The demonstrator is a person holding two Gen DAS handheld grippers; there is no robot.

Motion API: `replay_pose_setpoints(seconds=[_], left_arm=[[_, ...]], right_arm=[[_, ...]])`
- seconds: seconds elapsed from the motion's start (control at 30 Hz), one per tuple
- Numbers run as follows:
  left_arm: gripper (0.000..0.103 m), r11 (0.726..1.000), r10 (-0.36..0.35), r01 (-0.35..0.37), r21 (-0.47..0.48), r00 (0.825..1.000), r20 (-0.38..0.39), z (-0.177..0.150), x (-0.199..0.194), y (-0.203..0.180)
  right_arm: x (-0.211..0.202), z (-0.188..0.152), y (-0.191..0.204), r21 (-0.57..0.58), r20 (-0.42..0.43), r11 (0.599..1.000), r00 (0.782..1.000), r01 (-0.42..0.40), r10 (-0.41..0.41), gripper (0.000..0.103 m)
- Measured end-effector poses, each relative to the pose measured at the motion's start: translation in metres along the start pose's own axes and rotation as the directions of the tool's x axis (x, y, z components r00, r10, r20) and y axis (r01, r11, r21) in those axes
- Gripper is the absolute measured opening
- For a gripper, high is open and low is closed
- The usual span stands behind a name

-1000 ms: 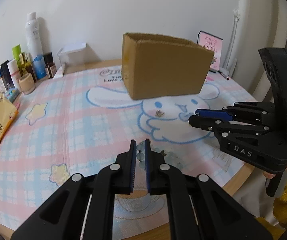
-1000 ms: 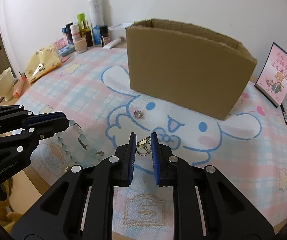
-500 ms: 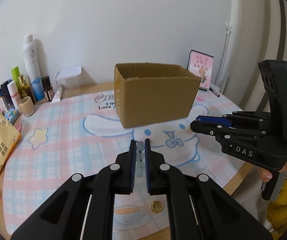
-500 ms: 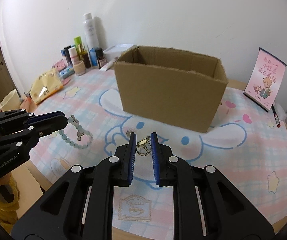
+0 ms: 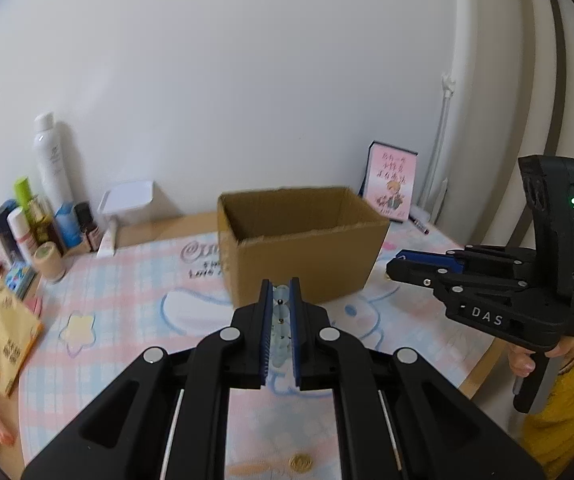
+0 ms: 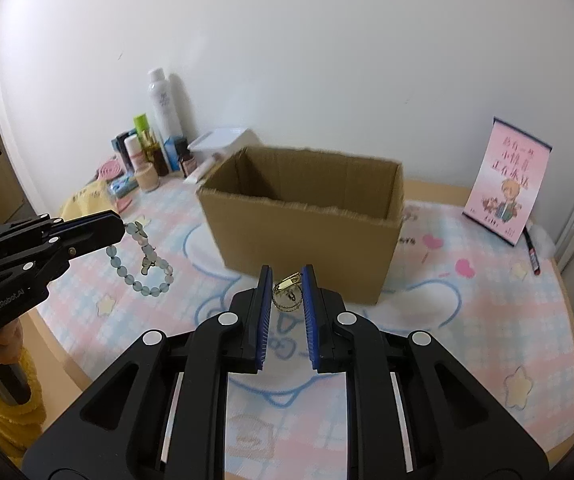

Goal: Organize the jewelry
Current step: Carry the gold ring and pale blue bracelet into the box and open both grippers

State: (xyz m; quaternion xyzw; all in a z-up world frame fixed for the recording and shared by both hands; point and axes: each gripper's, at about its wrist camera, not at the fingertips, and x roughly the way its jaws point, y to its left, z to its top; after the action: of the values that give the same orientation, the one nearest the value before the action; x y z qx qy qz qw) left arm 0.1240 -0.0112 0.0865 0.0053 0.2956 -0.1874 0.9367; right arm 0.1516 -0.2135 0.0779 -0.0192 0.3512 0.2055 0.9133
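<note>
The left gripper (image 5: 279, 286) clamps a frosted pale-blue bead bracelet (image 6: 143, 258), the right gripper (image 6: 286, 274) a gold metal ring pendant (image 6: 285, 295), open brown cardboard box (image 6: 307, 220) at twelve o'clock.

The round wooden counter (image 6: 439, 188) carries a pastel checked mat (image 6: 467, 320). On the mat, an open cardboard box (image 6: 307, 240) stands at centre. At 10 o'clock, bottles (image 5: 51, 160) cluster; at 2 o'clock stands a pink card (image 6: 507, 184), a pen (image 6: 532, 250) beside it.
</note>
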Motion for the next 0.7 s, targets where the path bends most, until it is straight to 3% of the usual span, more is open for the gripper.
replay_pose_setpoints(seconds=[0.37,0.7], left_arm=[[0.008,0.999,-0.048,0.048,-0.005,0.998,0.038,0.054,0.018,-0.007],[0.008,0.999,-0.044,0.043,0.022,0.998,0.033,0.087,0.054,-0.011]], right_arm=[[0.009,0.048,-0.031,0.045,0.009,0.999,1.000,0.007,-0.008,0.014],[0.032,0.074,-0.050,0.088,-0.021,0.996,1.000,-0.005,0.006,0.014]])
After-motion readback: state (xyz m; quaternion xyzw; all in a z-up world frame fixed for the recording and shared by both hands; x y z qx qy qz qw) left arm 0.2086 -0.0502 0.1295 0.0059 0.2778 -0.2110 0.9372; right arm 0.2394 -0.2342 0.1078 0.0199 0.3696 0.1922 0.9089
